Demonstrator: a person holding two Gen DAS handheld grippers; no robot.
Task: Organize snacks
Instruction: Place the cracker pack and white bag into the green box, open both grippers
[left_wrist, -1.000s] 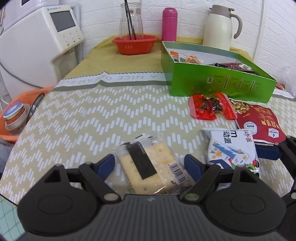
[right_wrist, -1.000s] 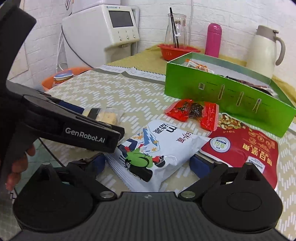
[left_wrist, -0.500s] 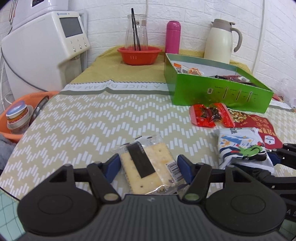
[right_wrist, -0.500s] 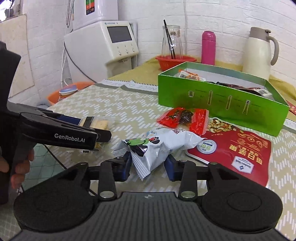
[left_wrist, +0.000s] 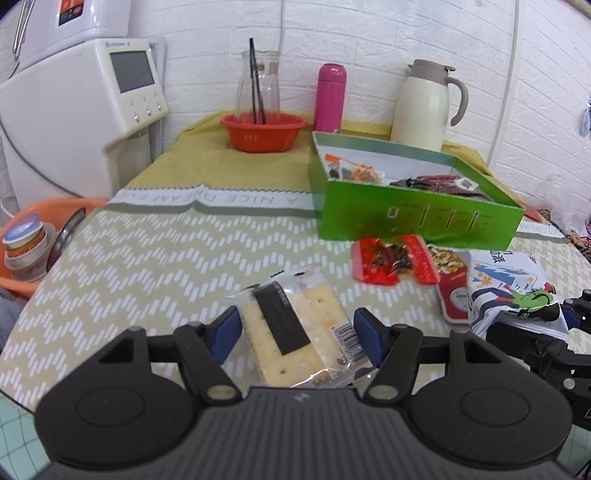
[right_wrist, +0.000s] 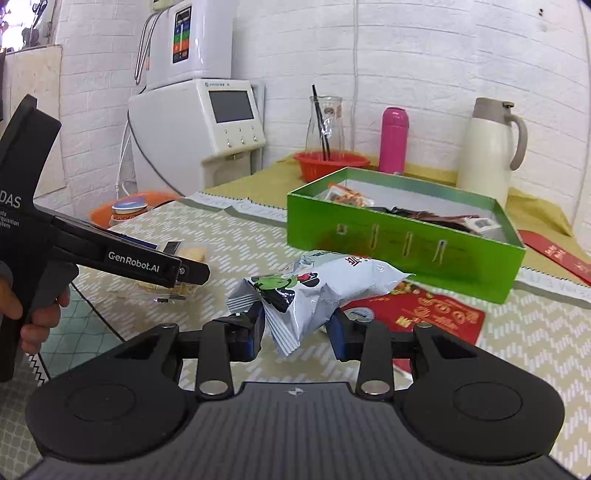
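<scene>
Left gripper (left_wrist: 293, 338): blue pads pinch a clear cracker packet (left_wrist: 295, 332) from both sides, the packet raised off the table.
Right gripper (right_wrist: 295, 338): pads squeeze the crimped end of a white snack bag (right_wrist: 317, 288), held above the table with its far end pointing at the box.
Neighbours: a red candy packet (left_wrist: 391, 264) and a red nut pouch (right_wrist: 432, 314) lie flat on the table, just before the box's near wall; the left gripper's black body (right_wrist: 110, 254) shows at the left of the right wrist view.
Box: a green box (right_wrist: 406, 240), open on top, stands between the grippers and the wall; it contains several small wrapped snacks, orange ones at its left end and dark ones further right.
Back row: a red bowl (left_wrist: 264, 133) with a glass carafe, a pink bottle (left_wrist: 330, 98), a cream jug (left_wrist: 423, 103).
Surface: a table (left_wrist: 147, 251) under a beige zigzag cloth, yellow cloth behind.
Room: white brick wall; a white appliance (left_wrist: 74, 110) with a screen at the left; an orange basin (left_wrist: 26, 236) with stacked cups beside the table.
</scene>
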